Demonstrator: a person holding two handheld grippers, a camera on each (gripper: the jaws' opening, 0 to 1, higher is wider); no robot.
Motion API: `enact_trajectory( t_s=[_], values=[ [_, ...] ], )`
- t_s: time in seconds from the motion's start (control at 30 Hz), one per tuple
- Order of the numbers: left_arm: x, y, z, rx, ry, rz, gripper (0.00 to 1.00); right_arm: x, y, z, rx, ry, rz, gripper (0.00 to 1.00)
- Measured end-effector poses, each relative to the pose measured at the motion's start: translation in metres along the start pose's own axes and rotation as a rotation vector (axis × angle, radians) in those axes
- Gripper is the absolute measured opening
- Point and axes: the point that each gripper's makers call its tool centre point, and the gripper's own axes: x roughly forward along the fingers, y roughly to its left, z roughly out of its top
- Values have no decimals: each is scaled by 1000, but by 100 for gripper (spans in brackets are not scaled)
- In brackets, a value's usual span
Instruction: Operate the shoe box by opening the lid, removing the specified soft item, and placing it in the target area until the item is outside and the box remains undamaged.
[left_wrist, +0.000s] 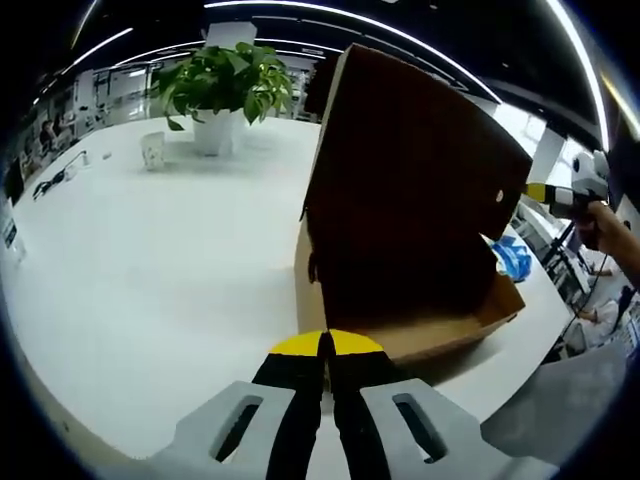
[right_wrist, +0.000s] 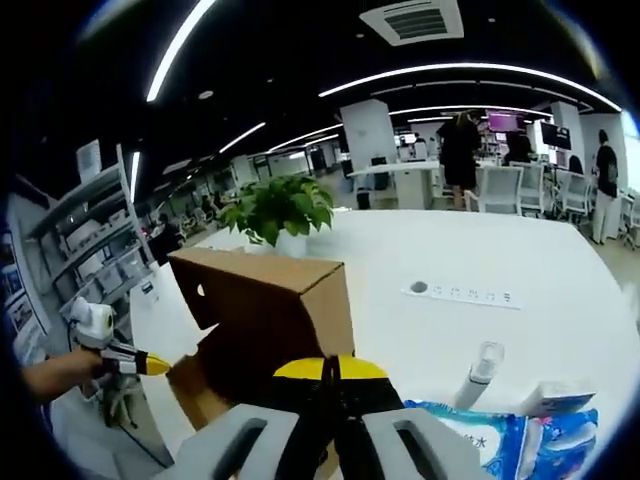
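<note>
- In the left gripper view, the left gripper (left_wrist: 326, 350) has its jaws pressed together with nothing between them, the tips just short of the shoe box (left_wrist: 400, 330) on the white table (left_wrist: 150, 260).
- The lid (left_wrist: 410, 180) stands raised, hinged on the far side, so the opening faces this gripper; the soft item inside cannot be made out.
- In the right gripper view, the right gripper (right_wrist: 330, 375) is also closed and empty, at the box's back, so I judge the left better placed to reach in.
- A blue packet (right_wrist: 500, 440) lies nearby.
</note>
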Motion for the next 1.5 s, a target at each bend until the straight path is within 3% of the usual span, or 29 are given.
enact_trajectory(
  t_s=[0.37, 1.5],
  values=[
    [-1, 0, -1, 8, -1, -6, 0, -13, 10, -15, -7, -22, -17, 0],
    [0, 0, 1, 43, -16, 4, 0, -34, 29, -65, -25, 7, -28, 0]
  ],
)
